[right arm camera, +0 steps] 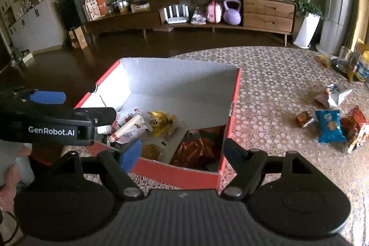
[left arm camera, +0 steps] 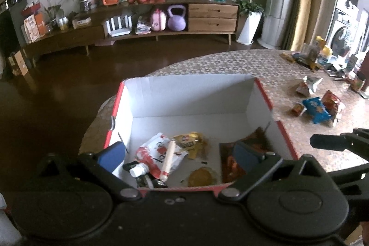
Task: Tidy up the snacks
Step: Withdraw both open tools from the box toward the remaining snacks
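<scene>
A red box (left arm camera: 265,93) with a white inside stands on the patterned table. In it lie a red-and-white pouch (left arm camera: 159,151), a pale sausage stick (left arm camera: 168,159), a gold packet (left arm camera: 191,142) and an orange-red bag (left arm camera: 230,160). My left gripper (left arm camera: 178,156) hangs open over the box's near end, nothing between its blue pads. My right gripper (right arm camera: 182,155) is open above the box's near corner, over the orange-red bag (right arm camera: 196,151). On the table to the right lie a blue packet (right arm camera: 329,128), a red bag (right arm camera: 355,123), a small red packet (right arm camera: 304,119) and a white pyramid pack (right arm camera: 334,95).
In the right wrist view the left gripper (right arm camera: 78,105) reaches in from the left, a hand behind it. Cups and more packets crowd the table's far right (right arm camera: 355,66). Beyond the table are a dark floor and a long wooden cabinet (right arm camera: 267,13).
</scene>
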Demonstrator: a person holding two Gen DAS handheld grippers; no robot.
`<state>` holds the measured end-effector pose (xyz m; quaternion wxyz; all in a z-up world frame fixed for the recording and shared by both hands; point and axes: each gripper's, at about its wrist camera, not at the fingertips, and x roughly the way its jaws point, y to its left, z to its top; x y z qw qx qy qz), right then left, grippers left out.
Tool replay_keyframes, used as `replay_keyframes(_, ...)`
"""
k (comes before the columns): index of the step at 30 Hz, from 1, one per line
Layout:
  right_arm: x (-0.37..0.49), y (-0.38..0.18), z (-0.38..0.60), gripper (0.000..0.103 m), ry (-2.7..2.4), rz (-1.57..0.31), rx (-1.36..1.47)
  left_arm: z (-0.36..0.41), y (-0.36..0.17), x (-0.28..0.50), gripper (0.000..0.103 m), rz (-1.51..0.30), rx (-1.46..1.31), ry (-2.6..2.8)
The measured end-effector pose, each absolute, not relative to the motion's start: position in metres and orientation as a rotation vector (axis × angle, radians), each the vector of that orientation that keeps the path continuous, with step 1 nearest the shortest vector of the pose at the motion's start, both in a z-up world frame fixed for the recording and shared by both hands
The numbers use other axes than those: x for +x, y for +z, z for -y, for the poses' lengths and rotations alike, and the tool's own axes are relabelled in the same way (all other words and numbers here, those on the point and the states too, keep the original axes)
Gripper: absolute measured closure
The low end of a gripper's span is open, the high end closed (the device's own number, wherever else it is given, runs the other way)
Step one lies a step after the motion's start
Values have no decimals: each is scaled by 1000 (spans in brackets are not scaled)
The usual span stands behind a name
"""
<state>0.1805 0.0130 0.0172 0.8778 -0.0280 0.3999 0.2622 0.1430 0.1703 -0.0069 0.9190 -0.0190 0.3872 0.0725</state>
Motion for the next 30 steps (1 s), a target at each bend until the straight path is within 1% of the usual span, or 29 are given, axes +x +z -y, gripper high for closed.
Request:
replay_keyframes(6, 168, 28, 8, 24, 545, -812, -43, -149, 5, 132, 2, -769, -21, 114)
replay_keyframes(9, 161, 33, 20, 18, 536, -800, -48, -139, 11, 127, 1, -756, -19, 98)
replay_keyframes(22, 133, 54, 97, 17, 466, -741, -37, -92, 23, 122, 0, -717, -59, -5)
replay_keyframes(30, 130, 47, 163, 17, 370, -735, -2, -55, 22, 131, 0, -694, -60, -36)
